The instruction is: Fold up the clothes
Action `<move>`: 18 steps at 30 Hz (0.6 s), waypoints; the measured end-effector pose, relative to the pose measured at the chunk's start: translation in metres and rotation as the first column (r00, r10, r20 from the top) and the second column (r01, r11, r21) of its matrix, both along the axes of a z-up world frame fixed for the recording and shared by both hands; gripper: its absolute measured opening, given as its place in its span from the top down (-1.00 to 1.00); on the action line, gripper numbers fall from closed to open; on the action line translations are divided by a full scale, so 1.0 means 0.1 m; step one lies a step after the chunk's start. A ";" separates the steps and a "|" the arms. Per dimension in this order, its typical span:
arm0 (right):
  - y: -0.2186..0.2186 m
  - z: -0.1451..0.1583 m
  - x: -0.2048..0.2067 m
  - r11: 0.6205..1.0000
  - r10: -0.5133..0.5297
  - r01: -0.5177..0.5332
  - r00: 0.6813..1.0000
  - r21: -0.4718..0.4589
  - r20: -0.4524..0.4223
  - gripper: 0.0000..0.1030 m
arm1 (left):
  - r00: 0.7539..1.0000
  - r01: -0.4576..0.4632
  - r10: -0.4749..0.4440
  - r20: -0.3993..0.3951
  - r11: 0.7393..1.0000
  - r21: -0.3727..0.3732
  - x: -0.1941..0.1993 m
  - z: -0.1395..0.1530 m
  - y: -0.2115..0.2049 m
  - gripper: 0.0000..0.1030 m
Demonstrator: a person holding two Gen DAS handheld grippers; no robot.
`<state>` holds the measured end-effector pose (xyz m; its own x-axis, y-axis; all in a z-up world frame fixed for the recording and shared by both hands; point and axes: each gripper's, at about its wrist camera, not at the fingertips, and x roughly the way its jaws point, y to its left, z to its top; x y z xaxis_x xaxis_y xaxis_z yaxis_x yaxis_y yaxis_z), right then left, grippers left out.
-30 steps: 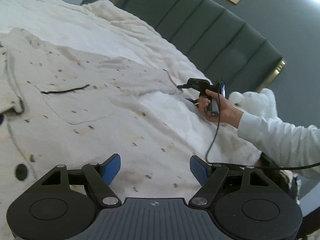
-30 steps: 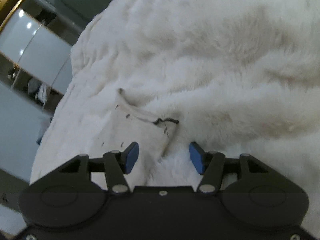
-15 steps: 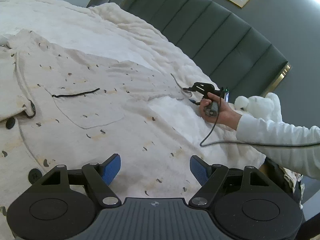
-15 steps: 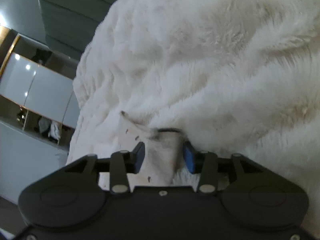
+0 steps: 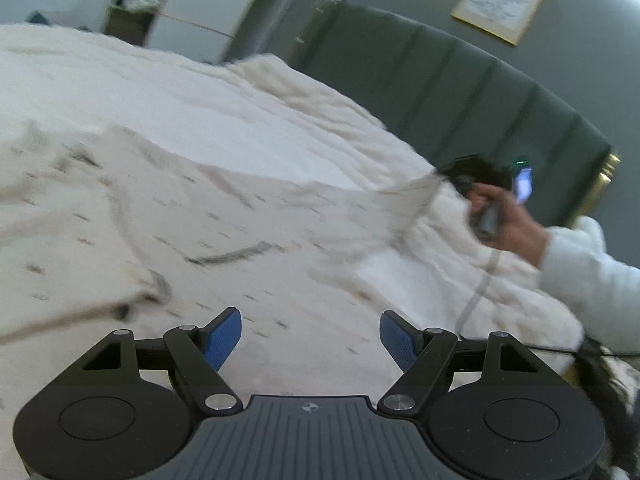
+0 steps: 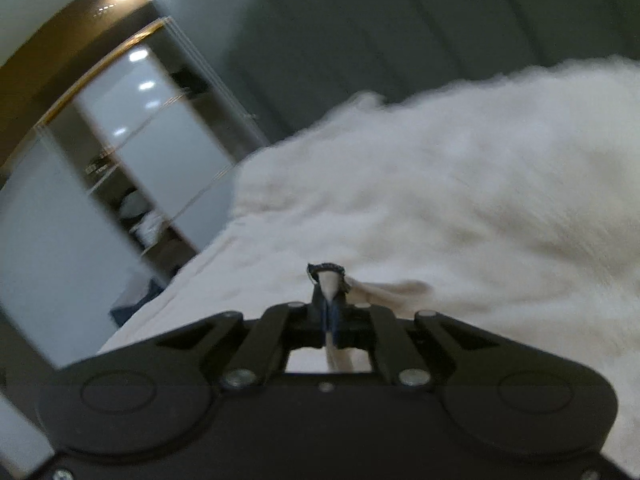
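Observation:
A cream jacket with dark flecks and dark trim [image 5: 168, 224] lies spread on a white fluffy blanket. My left gripper [image 5: 310, 336] is open and empty, hovering just above the jacket's lower part. My right gripper [image 6: 330, 314] is shut on the jacket's sleeve cuff [image 6: 326, 280], whose dark-edged tip sticks up between the fingers. In the left wrist view the right gripper [image 5: 460, 174] holds the sleeve [image 5: 404, 200] lifted off the bed at the right, with the hand behind it.
The white blanket [image 5: 240, 120] covers the bed. A dark green padded headboard [image 5: 460, 92] runs behind it. A white plush toy [image 5: 592, 232] sits at the right edge. A wardrobe with glass doors [image 6: 120, 152] stands beyond the bed.
My right gripper closed on the sleeve cuff and lifted it off the blanket. My left gripper moved over the jacket and stayed open.

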<state>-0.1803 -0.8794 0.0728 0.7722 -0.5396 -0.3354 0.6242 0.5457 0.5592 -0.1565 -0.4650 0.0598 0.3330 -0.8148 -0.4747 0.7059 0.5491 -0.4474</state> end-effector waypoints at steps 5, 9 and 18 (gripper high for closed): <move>0.88 0.62 0.39 0.973 0.144 -0.148 0.989 -0.179 -0.034 0.98 | 0.973 -0.230 0.231 0.008 0.972 -0.046 0.23 0.16 0.53 -0.40; 1.97 0.98 0.81 0.883 0.321 -0.343 0.939 -0.321 -0.122 0.98 | 0.890 -0.455 0.456 -0.004 0.887 -0.076 0.39 0.23 1.03 -0.40; 4.78 -0.20 1.45 0.418 0.522 -0.803 0.596 -0.426 -0.610 0.94 | 0.796 -0.604 0.593 -0.121 0.793 -0.085 0.52 0.17 1.47 -0.40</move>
<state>-0.0357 -0.4010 0.0525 0.8822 -0.0712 -0.4655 -0.0482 0.9697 -0.2396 -0.1048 -0.3184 0.0772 0.7355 -0.5150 -0.4401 0.2100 0.7910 -0.5746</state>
